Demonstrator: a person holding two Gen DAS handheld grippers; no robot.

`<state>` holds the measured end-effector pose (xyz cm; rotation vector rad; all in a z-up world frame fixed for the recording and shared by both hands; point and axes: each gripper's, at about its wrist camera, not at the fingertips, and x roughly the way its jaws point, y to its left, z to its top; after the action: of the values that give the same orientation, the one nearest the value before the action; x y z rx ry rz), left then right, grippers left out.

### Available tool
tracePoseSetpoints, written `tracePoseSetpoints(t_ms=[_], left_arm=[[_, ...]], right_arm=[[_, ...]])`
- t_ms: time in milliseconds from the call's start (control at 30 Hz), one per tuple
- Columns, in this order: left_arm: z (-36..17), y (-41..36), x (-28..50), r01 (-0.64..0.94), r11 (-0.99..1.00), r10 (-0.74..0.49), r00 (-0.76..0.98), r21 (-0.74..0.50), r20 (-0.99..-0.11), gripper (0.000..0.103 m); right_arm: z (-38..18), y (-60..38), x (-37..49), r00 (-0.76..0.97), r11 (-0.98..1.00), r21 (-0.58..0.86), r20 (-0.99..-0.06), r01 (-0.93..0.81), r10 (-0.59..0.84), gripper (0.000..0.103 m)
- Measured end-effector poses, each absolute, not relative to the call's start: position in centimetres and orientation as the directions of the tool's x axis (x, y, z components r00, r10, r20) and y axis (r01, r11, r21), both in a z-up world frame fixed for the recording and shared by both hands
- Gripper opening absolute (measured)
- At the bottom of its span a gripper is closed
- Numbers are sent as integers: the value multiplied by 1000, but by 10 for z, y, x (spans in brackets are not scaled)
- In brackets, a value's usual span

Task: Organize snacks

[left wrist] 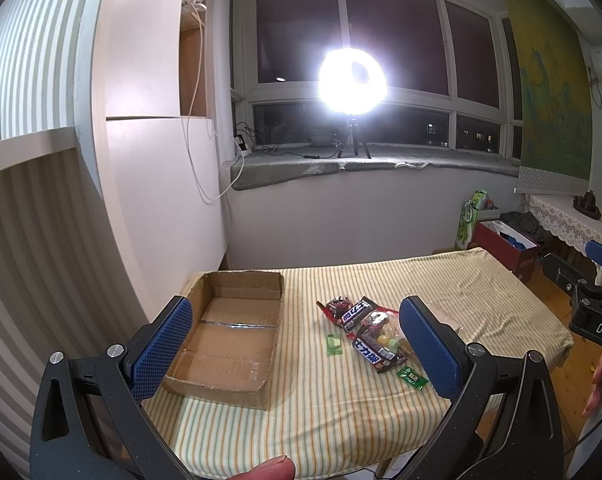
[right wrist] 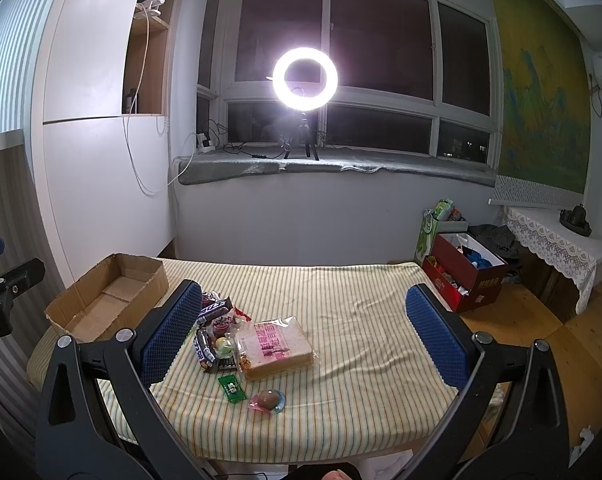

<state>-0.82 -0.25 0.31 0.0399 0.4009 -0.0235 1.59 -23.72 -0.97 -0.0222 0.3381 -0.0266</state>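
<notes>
Nearest the right gripper (right wrist: pixel 301 336), a pink-wrapped sweet (right wrist: pixel 267 400) and a green sachet (right wrist: pixel 231 389) are seen on the striped cloth (right wrist: pixel 361 300). Just beyond, a bagged bread slice (right wrist: pixel 279 342) is flanked on its left by a heap of chocolate bars (right wrist: pixel 211 330). The cardboard box (left wrist: pixel 225 334) is set apart at the table's far-left corner, its inside bare. Both the right gripper and the left gripper (left wrist: pixel 297 346) are held above the table with jaws spread wide, nothing gripped or touched. Bare cloth is left right of the bread up to the table edge. A ring light (right wrist: pixel 305 74) is stood on the far sill.
</notes>
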Motion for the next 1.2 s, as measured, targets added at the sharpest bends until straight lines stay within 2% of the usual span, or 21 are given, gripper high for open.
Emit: tracePoseSetpoints(t_ms=[833,967,1200], left_arm=[[1,-7,-7,34,999,-16,917,39,-399,102],[-5,-10,0,46,999,-31,906,25,-422,102],[-44,-21,34,130,988,-156,820,-86,-551,102]], right_arm=[[-24,-242,18,935,999,-33,-352,24,-34,103],[-32,-244,28,921,999,-31,-388,18,-29,103],[-84,-246,64,850,999,-23,-527,-30,13,103]])
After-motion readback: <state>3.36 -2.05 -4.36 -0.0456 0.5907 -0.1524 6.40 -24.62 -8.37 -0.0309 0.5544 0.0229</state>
